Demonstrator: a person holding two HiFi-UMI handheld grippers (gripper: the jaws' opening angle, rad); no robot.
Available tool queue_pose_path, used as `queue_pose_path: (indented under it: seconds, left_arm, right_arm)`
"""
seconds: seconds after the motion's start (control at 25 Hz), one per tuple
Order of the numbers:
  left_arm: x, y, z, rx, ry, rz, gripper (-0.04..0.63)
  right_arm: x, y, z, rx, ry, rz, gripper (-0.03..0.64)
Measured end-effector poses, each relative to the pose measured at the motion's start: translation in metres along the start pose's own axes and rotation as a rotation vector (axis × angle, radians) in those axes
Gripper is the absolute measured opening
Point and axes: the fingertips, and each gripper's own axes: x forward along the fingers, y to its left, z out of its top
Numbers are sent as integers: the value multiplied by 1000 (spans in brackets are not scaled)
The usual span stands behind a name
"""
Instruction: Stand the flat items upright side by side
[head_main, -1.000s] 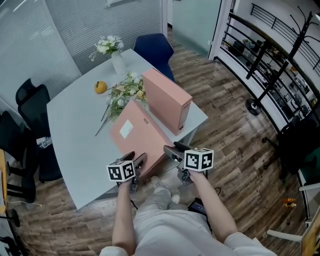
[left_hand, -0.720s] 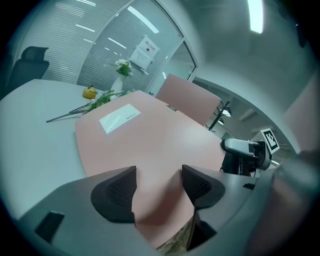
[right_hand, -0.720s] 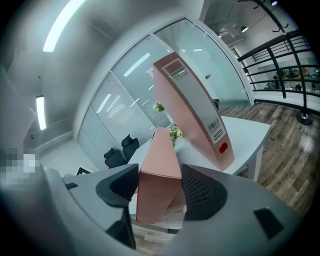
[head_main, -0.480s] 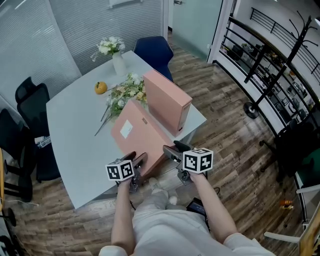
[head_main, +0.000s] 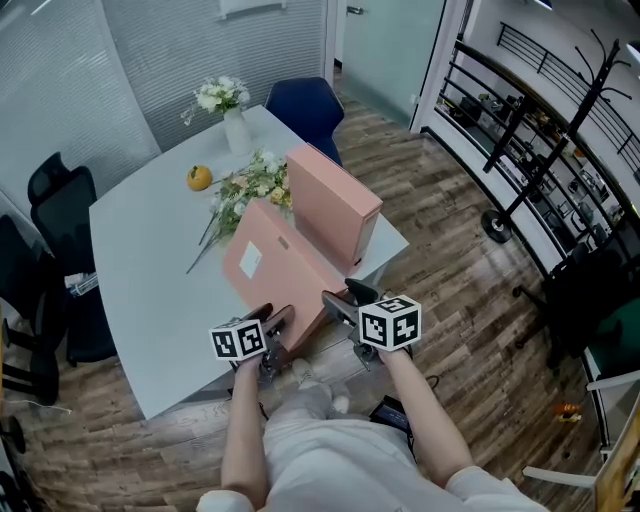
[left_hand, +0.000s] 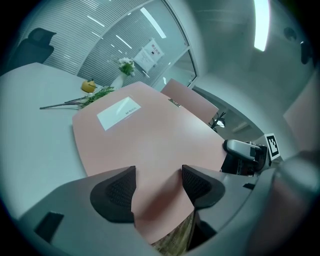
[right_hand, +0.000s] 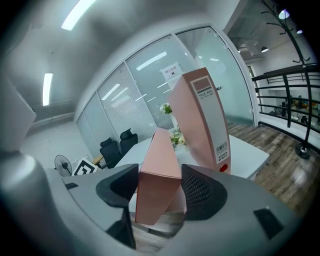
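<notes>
Pink file box (head_main: 272, 262) tilted: far end on worktop (head_main: 140, 270), near end raised, just beside upright box (head_main: 335, 200). Left claw (head_main: 275, 322) clamped on its near corner, right claw (head_main: 338, 300) clamped across its narrow end. Likely stiff, light cardboard with smooth sides. Grip the narrow edges; may slip.

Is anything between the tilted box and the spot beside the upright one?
Nothing visible lies between the tilted box and the upright box; the flowers lie past the tilted box's far edge, to the left.
</notes>
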Motion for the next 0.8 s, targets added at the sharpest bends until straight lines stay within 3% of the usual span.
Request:
queue_pose_path:
  seconds: [0.4, 0.8]
  left_arm:
    - [7, 1, 2, -57, -35, -83, 287]
    - [16, -4, 5, -233, -96, -204, 287]
  right_arm:
    - [2, 15, 14, -145, 13, -25, 282]
    - [3, 31, 25, -274, 24, -29, 281]
